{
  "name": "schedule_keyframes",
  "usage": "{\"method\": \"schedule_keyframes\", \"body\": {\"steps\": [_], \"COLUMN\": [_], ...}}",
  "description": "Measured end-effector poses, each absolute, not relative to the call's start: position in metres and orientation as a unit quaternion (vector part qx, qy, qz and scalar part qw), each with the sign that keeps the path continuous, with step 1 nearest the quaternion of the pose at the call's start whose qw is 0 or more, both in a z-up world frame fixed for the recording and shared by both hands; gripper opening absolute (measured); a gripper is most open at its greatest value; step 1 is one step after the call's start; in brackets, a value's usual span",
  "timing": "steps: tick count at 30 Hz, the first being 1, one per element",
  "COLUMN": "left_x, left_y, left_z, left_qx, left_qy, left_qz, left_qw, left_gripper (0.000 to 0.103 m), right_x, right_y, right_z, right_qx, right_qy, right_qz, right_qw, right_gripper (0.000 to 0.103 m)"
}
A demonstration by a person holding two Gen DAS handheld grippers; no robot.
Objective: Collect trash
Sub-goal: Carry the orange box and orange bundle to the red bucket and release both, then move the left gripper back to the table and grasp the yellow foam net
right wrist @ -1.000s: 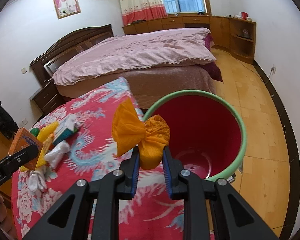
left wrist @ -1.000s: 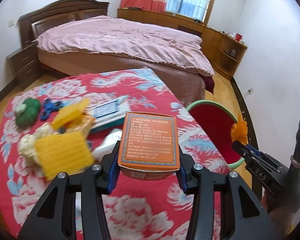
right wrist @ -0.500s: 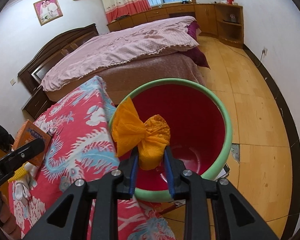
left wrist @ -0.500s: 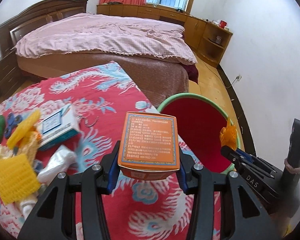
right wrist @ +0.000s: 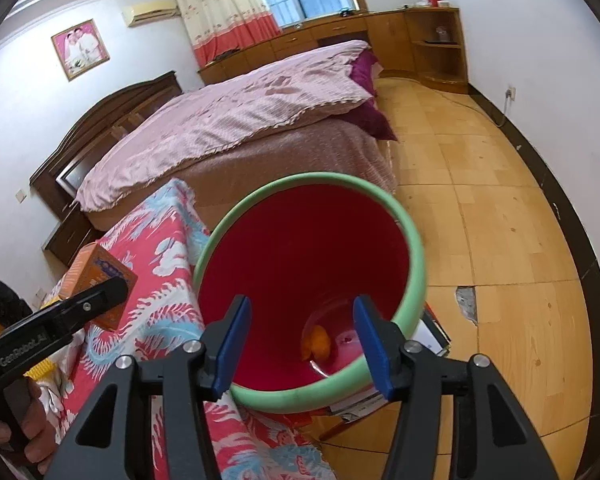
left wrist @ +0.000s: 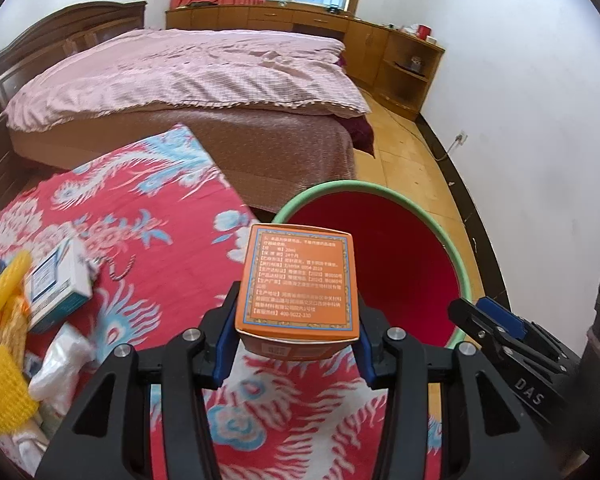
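Counter [left wrist: 148, 216] draped in a red floral cloth, lower left of the left wrist view. At its left edge lie a white-and-blue box [left wrist: 58, 286], yellow ribbed pieces [left wrist: 2, 394] and a white crumpled wrapper [left wrist: 62, 372]. At right, the wooden floor [right wrist: 496, 216] carries a red bin [right wrist: 414, 276] with a green rim, touching the counter's edge.
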State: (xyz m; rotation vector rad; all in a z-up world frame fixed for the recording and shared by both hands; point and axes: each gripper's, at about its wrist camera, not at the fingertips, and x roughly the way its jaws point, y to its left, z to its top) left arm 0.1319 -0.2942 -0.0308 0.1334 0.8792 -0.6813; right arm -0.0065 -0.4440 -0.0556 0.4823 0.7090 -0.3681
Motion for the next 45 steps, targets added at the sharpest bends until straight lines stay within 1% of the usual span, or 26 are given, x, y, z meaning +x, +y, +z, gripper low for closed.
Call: {"method": "schedule_keyframes", "body": {"steps": [6, 8, 9, 10, 21, 26, 33, 45], "left_x": [0.133, 0.132, 0.132, 0.132, 0.121, 0.117, 0.109, 0.096], "left_y": [-0.315, -0.321, -0.322, -0.323, -0.306, -0.289, -0.251, -0.176], "left_z": [-0.032, -0.03, -0.03, -0.029, -0.018, -0.014, -0.003, 0.012], "left_qx": [0.071, 0.07, 0.069, 0.066, 0.057, 0.046, 0.028, -0.001], "left_qy": [0.412, 0.41, 0.41, 0.409, 0.404, 0.408, 0.402, 0.387], "left_qz": [-0.335, -0.342, -0.343, -0.344, -0.334, -0.317, -0.288, -0.23], "left_qw": [0.844, 0.842, 0.842, 0.843, 0.849, 0.855, 0.869, 0.893], "left_gripper": [0.049, 0.054, 0.06, 0.062, 0.062, 0.062, 0.062, 0.062], "right_x": [-0.021, -0.024, -0.025, -0.026, -0.032, -0.034, -0.034, -0.031], "right_y": [-0.454, -0.458, -0.459, -0.46, -0.46, -0.449, -0.429, -0.386], "right_z": [-0.054, -0.054, -0.055, -0.055, -0.052, -0.045, -0.033, -0.024], "right_qx": [0.242, 0.245, 0.246, 0.247, 0.25, 0.245, 0.24, 0.229], "right_qy": [0.332, 0.332, 0.332, 0.332, 0.326, 0.323, 0.319, 0.328], "right_qz": [-0.197, -0.201, -0.202, -0.203, -0.199, -0.192, -0.174, -0.132], "right_qw": [0.89, 0.889, 0.888, 0.887, 0.89, 0.894, 0.9, 0.907], "right_gripper": [0.057, 0.057, 0.057, 0.057, 0.058, 0.06, 0.064, 0.064]}}
